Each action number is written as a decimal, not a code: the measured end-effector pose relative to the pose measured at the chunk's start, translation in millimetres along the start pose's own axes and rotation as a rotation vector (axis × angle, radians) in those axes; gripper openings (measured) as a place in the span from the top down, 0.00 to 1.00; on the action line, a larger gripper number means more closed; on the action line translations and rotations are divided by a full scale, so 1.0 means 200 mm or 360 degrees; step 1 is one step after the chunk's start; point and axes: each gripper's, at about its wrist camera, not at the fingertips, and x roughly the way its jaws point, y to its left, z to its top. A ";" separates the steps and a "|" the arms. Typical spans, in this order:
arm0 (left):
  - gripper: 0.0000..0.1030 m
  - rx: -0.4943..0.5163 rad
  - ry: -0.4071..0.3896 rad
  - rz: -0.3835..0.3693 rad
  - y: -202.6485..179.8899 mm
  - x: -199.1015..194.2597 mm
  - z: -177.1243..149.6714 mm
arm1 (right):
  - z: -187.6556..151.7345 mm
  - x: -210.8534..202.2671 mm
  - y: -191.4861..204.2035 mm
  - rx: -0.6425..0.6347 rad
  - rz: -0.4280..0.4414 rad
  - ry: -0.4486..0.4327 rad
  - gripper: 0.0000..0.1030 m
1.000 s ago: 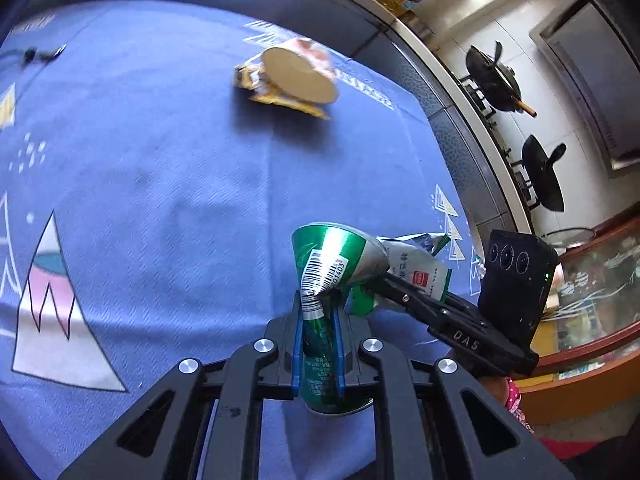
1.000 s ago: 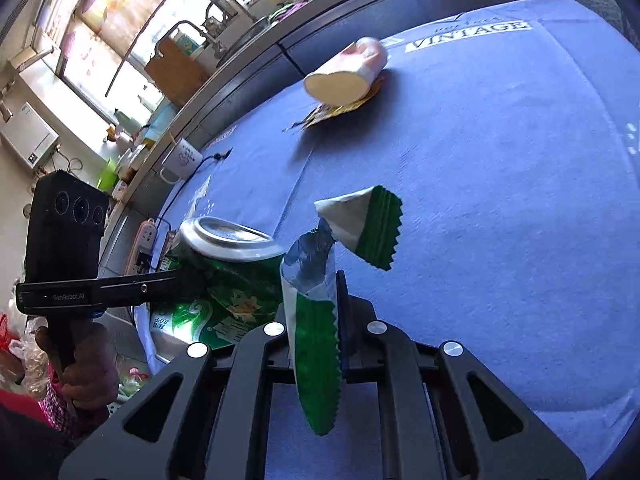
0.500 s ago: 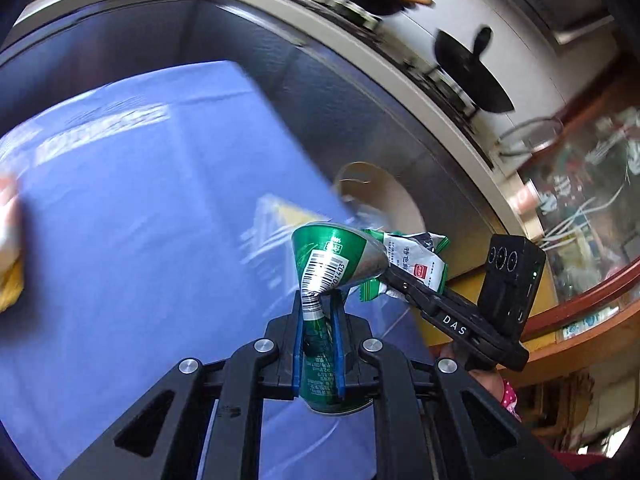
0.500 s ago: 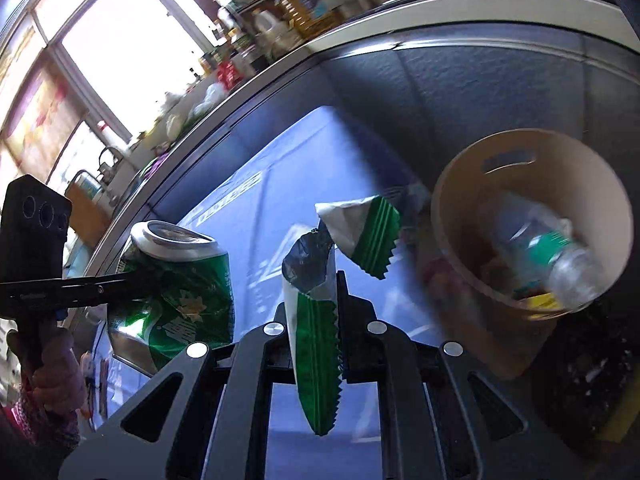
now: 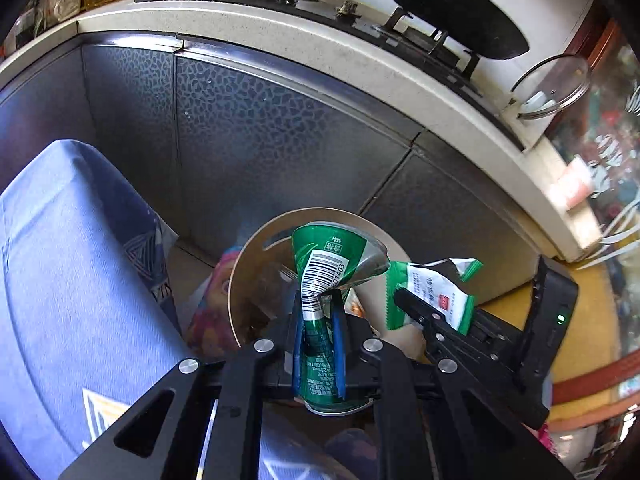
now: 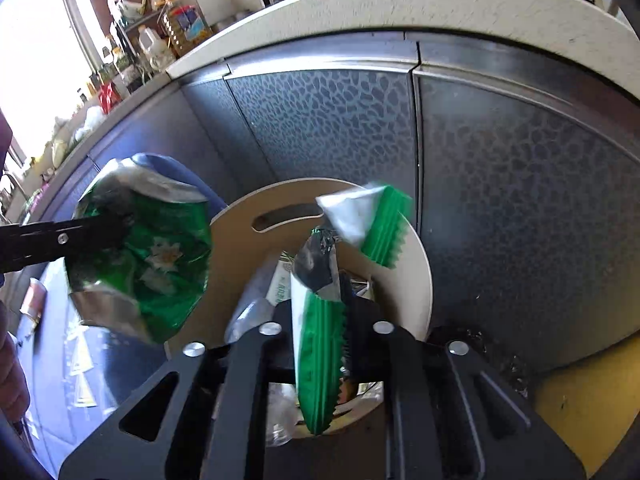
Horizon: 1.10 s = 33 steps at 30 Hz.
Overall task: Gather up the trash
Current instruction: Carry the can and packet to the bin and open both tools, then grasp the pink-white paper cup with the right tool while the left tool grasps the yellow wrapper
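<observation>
Nearest the left wrist camera, the left gripper is clamped narrow on a crushed green can, its blue pads pinching the dented waist. The can hangs over the round beige bin, which stands on the floor between the blue-clothed table and the dark cabinet fronts.

In the right wrist view, the right gripper has a green-and-white wrapper between its jaws, which are opening — the wrapper sits above the bin, where a plastic bottle already lies.

The risks, as I judge them: the light wrapper could flutter or cling to a pad and land outside the rim. The can hangs near the table-side rim in the right view, so an early release might bounce it onto the floor. The two grippers are close together — they could knock each other.

Beyond, a pale counter carries a black wok.
</observation>
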 end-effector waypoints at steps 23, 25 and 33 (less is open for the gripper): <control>0.77 0.0058 -0.0125 0.0076 0.05 -0.35 -0.42 | -0.16 -0.32 0.13 0.0265 0.0170 -0.0213 0.47; 0.77 0.0066 -0.0152 0.0087 0.09 -0.41 -0.52 | -0.19 -0.34 0.19 0.0283 0.0241 -0.0209 0.47; 0.77 -0.0077 -0.0197 0.0201 0.49 -0.69 -0.99 | -0.30 -0.30 0.66 0.0124 0.0489 -0.0069 0.48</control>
